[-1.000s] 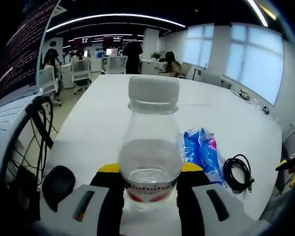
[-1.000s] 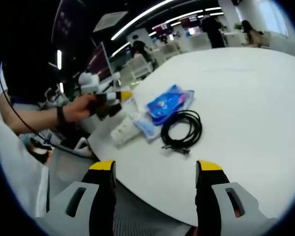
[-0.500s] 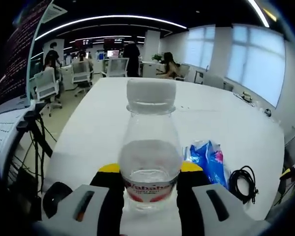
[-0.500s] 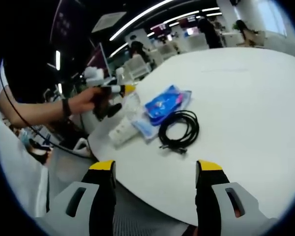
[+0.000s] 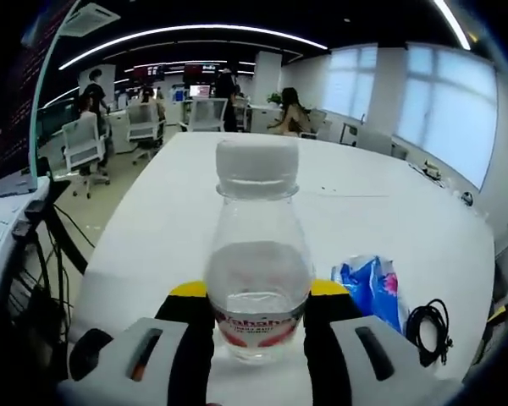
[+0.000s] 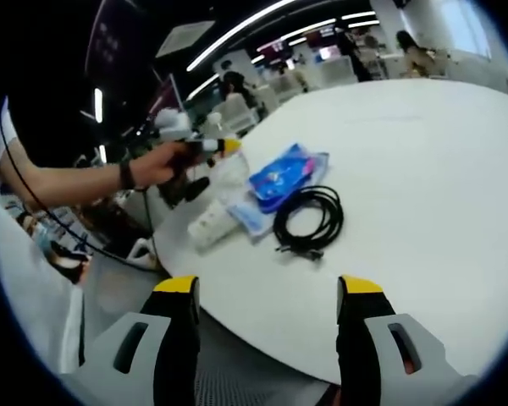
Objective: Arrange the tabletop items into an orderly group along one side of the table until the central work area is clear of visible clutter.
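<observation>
A clear water bottle [image 5: 258, 271] with a white cap and a red label stands upright between the jaws of my left gripper [image 5: 258, 294], which is shut on it above the white table [image 5: 178, 220]. To its right lie a blue packet [image 5: 372, 288] and a coiled black cable [image 5: 427, 321]. In the right gripper view my right gripper [image 6: 268, 317] stands open over the table's near edge with nothing between its fingers. Beyond it lie the black cable [image 6: 309, 220], the blue packet [image 6: 284, 173] and a white oblong item [image 6: 210, 227]. A hand holds the left gripper [image 6: 205, 152] next to the packet.
The white table [image 6: 423, 169] stretches wide and bare past the cable. Office chairs [image 5: 80, 144], desks and people stand far behind it. A black rounded object [image 5: 89, 351] and hanging black cords [image 5: 34, 254] sit off the table's left edge.
The hand has carried my left gripper and the bottle a little rightward, closer to the blue packet. The right gripper stays open and still.
</observation>
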{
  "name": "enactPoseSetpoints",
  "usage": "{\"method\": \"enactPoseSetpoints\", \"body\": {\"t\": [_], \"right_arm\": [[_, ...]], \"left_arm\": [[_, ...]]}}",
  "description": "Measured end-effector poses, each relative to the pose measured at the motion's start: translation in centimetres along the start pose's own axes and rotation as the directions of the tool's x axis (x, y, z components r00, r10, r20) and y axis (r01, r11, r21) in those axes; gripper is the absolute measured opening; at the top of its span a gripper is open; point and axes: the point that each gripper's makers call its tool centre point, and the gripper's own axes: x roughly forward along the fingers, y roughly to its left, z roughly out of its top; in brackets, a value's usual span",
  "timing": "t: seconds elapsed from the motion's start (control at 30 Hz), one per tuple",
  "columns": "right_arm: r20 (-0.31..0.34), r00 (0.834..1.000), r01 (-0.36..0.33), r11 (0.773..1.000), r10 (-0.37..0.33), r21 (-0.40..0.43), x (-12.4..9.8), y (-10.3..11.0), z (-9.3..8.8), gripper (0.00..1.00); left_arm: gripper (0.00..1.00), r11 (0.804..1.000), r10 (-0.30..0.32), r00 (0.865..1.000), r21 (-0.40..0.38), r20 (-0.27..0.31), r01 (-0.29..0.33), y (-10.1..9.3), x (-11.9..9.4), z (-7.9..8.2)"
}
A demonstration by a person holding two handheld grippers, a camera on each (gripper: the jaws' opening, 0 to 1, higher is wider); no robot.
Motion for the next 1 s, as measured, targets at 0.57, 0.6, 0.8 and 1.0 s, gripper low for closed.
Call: {"method": "enactPoseSetpoints", "body": {"t": [0.57,0.6,0.8,1.0], "right_arm": [[-0.008,1.000,0.009,1.000,-0.009,0.001,-0.6,-0.2,-0.6,0.65],[-0.008,1.000,0.008,1.000,-0.008,0.001,-0.6,-0.2,-0.6,0.65],[-0.006,1.000,0.005,1.000,-0.005,0.000,-0.3,-0.3,-0.4,0.65],[-0.009,1.000,0.001,1.000,-0.001,-0.001,0.0,0.0,-0.3,0.65]], "left_arm": [[0.40,1.000,0.020,0.999,0.015,0.028,-0.021,0.1,1.2,0.8],[0.40,1.000,0.022,0.999,0.018,0.028,-0.022,0.0,1.2,0.7],[0.40,0.999,0.038,0.999,0.014,0.032,-0.038,0.0,1.0,0.5],[0.40,0.998,0.058,0.997,-0.010,0.042,-0.057,0.2,0.7,0.2]]}}
